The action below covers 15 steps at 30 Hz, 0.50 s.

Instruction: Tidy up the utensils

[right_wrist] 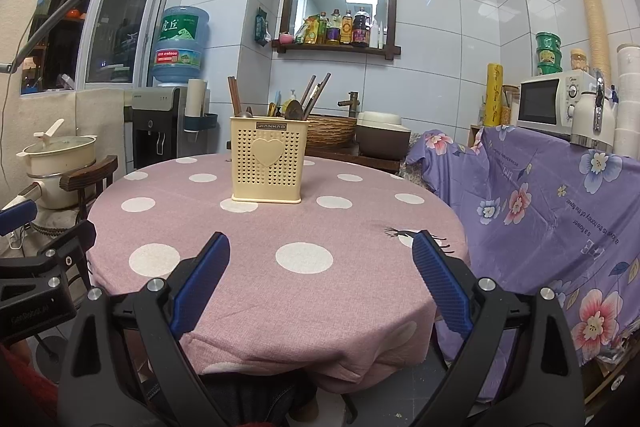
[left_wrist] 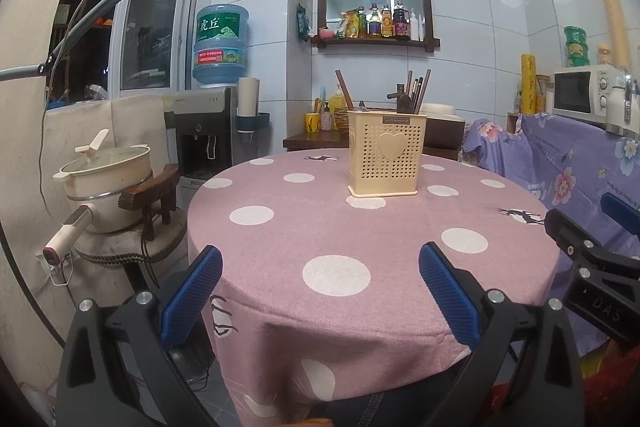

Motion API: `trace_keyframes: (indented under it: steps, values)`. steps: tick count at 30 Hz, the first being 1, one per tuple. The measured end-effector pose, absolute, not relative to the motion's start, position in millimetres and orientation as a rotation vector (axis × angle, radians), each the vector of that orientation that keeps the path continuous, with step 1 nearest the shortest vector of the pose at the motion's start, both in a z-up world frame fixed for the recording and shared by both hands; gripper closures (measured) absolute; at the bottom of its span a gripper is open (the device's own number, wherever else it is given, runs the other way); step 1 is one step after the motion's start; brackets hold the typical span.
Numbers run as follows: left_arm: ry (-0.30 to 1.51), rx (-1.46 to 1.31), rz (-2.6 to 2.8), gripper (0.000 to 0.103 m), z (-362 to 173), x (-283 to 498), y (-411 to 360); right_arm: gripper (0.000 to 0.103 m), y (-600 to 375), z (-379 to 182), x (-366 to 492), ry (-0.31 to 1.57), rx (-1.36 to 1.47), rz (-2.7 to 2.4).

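A cream perforated utensil holder (left_wrist: 383, 153) with a heart on its front stands upright on the far half of the round table (left_wrist: 360, 247); it also shows in the right wrist view (right_wrist: 269, 159). Brown chopsticks (left_wrist: 420, 89) and spoon handles (right_wrist: 294, 109) stick up out of it. My left gripper (left_wrist: 320, 259) is open and empty over the near edge of the table. My right gripper (right_wrist: 320, 247) is open and empty, also at the near edge, to the right of the left one. The right gripper's body shows in the left wrist view (left_wrist: 588, 259).
The table has a pink cloth with white dots (right_wrist: 304, 257). A chair with a cooking pot (left_wrist: 108, 171) stands to the left. A purple floral cloth (right_wrist: 540, 211) covers furniture to the right, with a microwave (right_wrist: 548, 99) on it. A water dispenser (left_wrist: 208, 123) is behind.
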<state>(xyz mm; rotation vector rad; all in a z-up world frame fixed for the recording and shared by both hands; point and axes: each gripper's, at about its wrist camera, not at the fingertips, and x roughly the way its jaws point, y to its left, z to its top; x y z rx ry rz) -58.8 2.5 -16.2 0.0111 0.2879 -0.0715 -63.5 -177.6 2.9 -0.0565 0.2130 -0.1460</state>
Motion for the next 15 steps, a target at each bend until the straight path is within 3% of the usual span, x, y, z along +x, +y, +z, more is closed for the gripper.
trace_keyframes:
  steps: [15]
  values:
    - [0.305, 0.01, -0.069, 0.005, -16.1, -56.2, 4.3, 0.011, -179.4, 0.0, -62.1, 0.219, -0.056, -0.14]
